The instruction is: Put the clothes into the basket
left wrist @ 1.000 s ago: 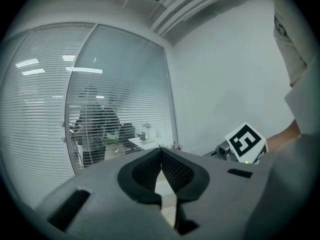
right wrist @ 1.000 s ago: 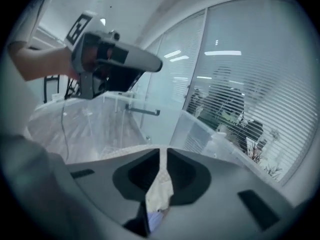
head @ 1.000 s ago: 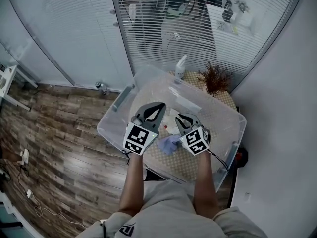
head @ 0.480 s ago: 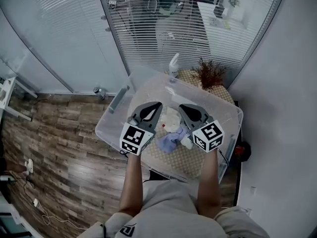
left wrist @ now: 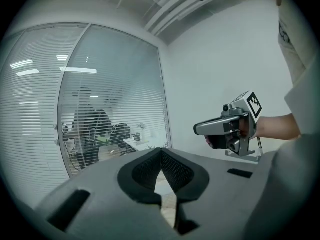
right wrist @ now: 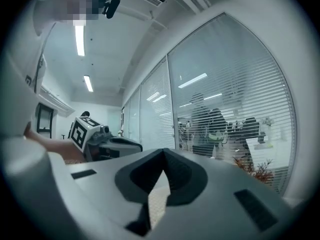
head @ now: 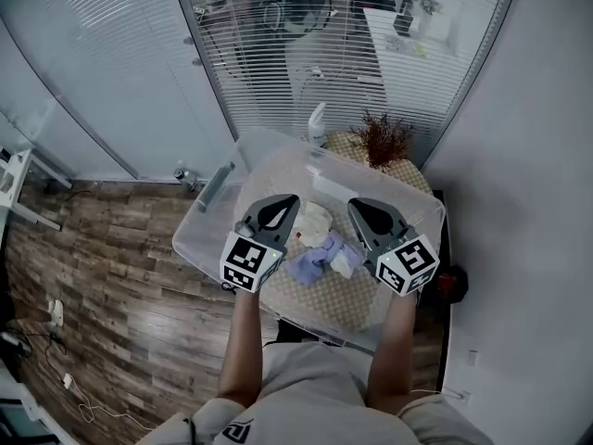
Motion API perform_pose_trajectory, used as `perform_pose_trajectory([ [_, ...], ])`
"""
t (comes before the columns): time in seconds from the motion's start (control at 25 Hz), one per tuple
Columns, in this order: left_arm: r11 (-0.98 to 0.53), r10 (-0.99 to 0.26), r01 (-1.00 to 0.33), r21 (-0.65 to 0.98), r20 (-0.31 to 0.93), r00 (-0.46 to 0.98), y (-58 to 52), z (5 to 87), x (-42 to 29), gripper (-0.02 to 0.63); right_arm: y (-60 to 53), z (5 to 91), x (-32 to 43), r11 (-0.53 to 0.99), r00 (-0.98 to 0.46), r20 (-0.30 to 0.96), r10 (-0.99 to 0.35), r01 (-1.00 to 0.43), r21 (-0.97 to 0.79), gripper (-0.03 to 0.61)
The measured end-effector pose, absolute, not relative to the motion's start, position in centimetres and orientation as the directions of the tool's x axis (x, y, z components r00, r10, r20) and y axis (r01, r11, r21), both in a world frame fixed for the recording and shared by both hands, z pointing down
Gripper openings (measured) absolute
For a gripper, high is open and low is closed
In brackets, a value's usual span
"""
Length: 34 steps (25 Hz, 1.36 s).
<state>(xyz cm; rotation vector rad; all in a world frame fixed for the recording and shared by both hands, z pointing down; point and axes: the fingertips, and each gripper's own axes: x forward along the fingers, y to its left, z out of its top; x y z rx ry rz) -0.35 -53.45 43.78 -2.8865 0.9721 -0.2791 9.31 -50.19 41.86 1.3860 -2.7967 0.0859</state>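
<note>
A clear plastic basket (head: 200,235) stands on a small woven-top table. In it lie a lavender-blue cloth (head: 310,262), a white cloth (head: 316,221) and a smaller white piece (head: 347,260). My left gripper (head: 291,200) hovers above the basket's left half, jaws shut and empty; its own view shows the tips (left wrist: 161,152) meeting. My right gripper (head: 356,205) hovers over the right half, shut too, with nothing between its tips (right wrist: 163,152). Each gripper shows in the other's view: the right gripper (left wrist: 227,129) and the left gripper (right wrist: 100,138).
A white spray bottle (head: 317,123) and a dried brown plant (head: 380,139) stand behind the basket. Glass walls with blinds (head: 278,44) run along the back. Wood floor (head: 102,276) lies to the left, a white wall (head: 528,202) to the right, and a red object (head: 454,284) sits low by it.
The right gripper closed, then moved right and up, away from the blue cloth. That cloth stays in the basket. The left gripper barely moved.
</note>
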Motion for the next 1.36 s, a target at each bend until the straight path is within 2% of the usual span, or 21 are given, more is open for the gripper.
perform_pose_trajectory([
  [0.4, -0.818, -0.574, -0.56, -0.13, 0.147, 0.805, -51.7, 44.2, 2.0, 0.014, -48.7, 42.4, 10.2, 0.58, -0.581, 0.06, -0.812, -0.814, -0.032, 0.018],
  [1.36, -0.819, -0.573, -0.565, -0.093, 0.129, 0.809, -50.9, 44.8, 2.4, 0.014, -48.0, 43.7, 10.0, 0.585, -0.583, 0.095, -0.807, -0.811, -0.015, 0.019],
])
